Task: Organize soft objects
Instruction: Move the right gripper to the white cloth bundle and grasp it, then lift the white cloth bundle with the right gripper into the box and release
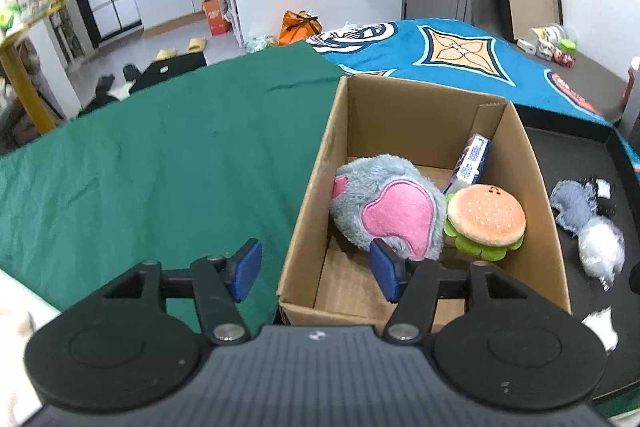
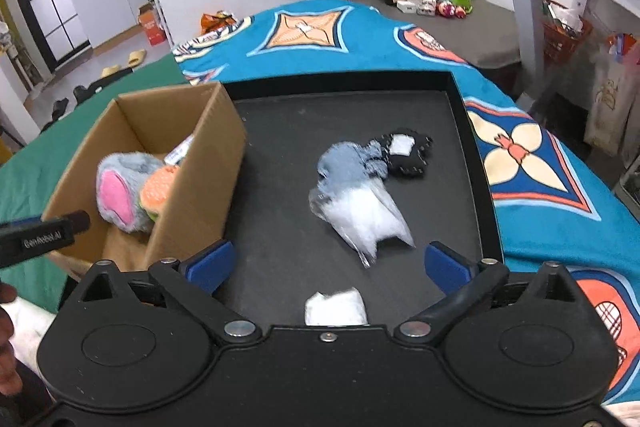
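Note:
An open cardboard box [image 1: 312,187] holds a grey plush with pink ears [image 1: 384,203], a burger plush [image 1: 486,219] and a blue-and-white packet [image 1: 472,159]. My left gripper [image 1: 316,271] hovers open over the box's near left corner, with its right pad just in front of the grey plush and nothing held. In the right wrist view, my right gripper [image 2: 328,263] stands wide open above a black tray [image 2: 476,147]. Just ahead of it lie a clear bag of white stuffing [image 2: 360,215], a blue-grey soft piece [image 2: 344,163] and a black pouch [image 2: 408,151].
A small white wad [image 2: 336,307] lies on the tray close under the right gripper. The box stands on green cloth [image 1: 160,167] beside the tray, with a blue patterned blanket [image 2: 360,35] behind. Jars and small toys [image 2: 444,1] sit at the far edge.

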Available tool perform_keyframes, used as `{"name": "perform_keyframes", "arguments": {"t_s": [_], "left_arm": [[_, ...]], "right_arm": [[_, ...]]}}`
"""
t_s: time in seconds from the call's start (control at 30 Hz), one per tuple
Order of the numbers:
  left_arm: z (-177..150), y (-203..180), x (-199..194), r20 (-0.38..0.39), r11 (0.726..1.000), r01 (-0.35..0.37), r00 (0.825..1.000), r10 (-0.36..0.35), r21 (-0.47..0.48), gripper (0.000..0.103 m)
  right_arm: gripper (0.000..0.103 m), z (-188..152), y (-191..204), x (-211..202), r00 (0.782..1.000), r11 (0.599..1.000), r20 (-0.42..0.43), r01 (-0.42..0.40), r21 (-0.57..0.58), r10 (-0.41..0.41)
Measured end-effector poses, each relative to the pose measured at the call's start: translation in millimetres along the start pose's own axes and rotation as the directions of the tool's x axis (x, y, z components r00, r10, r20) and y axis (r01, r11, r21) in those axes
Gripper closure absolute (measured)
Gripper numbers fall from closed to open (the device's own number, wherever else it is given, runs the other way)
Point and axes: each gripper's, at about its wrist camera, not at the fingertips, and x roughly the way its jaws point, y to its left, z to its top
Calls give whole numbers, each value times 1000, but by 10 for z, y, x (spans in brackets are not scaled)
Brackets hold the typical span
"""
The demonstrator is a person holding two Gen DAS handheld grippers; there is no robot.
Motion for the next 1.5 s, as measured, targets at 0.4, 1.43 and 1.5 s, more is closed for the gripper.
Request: {"name": "perform_keyframes", "arguments": {"t_s": [0.4, 1.43, 1.5], "left_arm": [[-29, -107, 9, 6, 998, -30, 1000, 30, 55, 35], [-38, -192, 56, -6, 995, -32, 999, 33, 91, 35], [-37, -197, 46, -2, 995, -33, 999, 33, 92, 35]], "right_arm": [[0, -281, -238, 188, 995, 999, -96, -14, 40, 18], [58, -352, -158, 394, 987, 998, -151, -52, -24, 48], [58, -337, -152, 346, 989, 998, -138, -51, -26, 47]]}}
